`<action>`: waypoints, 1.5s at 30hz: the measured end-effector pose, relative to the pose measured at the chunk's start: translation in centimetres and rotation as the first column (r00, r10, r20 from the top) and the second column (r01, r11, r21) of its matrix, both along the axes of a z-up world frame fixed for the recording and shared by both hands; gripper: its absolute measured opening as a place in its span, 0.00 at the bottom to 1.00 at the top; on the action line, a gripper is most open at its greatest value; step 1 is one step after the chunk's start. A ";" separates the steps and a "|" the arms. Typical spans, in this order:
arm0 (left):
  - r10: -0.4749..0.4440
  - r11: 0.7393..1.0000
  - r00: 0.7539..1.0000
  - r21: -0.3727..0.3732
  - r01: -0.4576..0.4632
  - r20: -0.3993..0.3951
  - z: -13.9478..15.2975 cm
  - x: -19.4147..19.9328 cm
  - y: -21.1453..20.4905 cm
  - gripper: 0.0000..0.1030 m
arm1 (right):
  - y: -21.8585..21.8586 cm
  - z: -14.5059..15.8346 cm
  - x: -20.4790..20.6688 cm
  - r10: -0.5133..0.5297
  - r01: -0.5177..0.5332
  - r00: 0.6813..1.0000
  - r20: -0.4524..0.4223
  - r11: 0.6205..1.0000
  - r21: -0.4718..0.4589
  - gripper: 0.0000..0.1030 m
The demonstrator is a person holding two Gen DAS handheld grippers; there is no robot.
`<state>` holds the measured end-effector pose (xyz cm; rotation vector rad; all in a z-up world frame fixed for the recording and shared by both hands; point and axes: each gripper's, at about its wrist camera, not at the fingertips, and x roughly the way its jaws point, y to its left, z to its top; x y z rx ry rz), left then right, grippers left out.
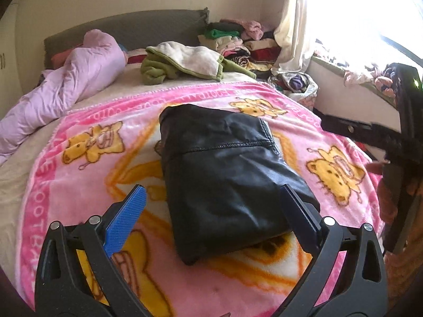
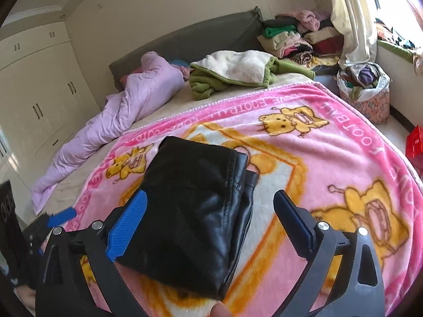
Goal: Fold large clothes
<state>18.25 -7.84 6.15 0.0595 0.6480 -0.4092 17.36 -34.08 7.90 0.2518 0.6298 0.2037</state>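
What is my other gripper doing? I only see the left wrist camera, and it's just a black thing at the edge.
Observer: The right gripper is open and holds nothing. The folded black garment lies on the pink blanket in front of it.
Operator: What's way over on the left?
Observer: A white wardrobe with dark handles.
Operator: Anything on the floor?
Observer: A red thing sits past the blanket's right edge. I can't tell what it is.

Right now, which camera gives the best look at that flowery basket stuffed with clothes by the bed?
The right wrist view: the basket shows whole, floral side and all. The left wrist view catches only its clothes-filled top past the pink blanket's edge.
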 end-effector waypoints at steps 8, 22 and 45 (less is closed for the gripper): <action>0.047 0.999 0.999 -0.029 -0.046 0.021 0.2 -1.9 2.5 0.91 | 1.7 1.0 -4.8 -0.005 0.005 0.998 0.067 1.000 -0.009 0.96; 0.053 0.993 0.998 -0.110 -0.049 0.030 -1.8 -6.2 5.1 0.91 | 4.6 -0.2 -11.5 -0.056 0.063 0.985 0.162 0.997 -0.038 0.96; 0.074 0.996 0.997 -0.054 -0.074 -0.015 -7.4 -7.0 4.5 0.91 | 6.6 -8.0 -14.4 -0.171 0.188 0.980 0.105 0.965 -0.183 0.96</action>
